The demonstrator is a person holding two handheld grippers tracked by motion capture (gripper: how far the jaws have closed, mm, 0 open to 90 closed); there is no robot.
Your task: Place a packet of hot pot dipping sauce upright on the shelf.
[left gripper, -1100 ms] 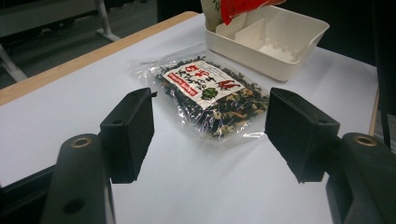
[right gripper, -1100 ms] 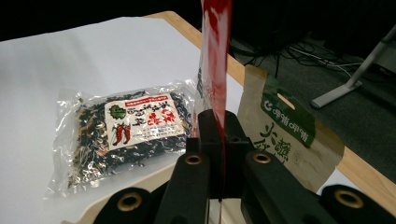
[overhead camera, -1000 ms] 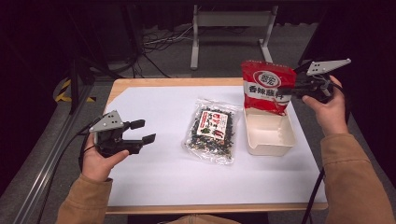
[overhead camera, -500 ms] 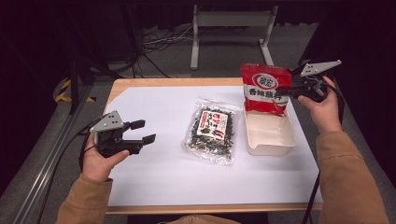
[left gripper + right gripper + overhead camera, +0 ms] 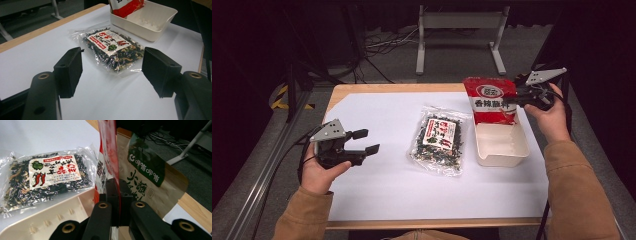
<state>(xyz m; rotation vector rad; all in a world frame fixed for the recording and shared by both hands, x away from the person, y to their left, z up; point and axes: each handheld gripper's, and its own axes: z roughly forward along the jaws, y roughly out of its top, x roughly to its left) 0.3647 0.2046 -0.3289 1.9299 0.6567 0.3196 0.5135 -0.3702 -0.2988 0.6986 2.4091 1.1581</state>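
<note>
The right gripper point(image 5: 512, 101) is clamped on the edge of a shiny red snack bag point(image 5: 490, 100) — thin, crinkly plastic, held upright over the far end of a smooth white plastic tray point(image 5: 502, 146). Since a second ago, the bag has sunk a little lower toward the tray. A clear, lumpy packet of dark dried bits point(image 5: 438, 139) lies flat on the white counter point(image 5: 387, 185), just beside the tray. The left gripper point(image 5: 366, 141) holds nothing, its jaws apart — it has not moved.
</note>
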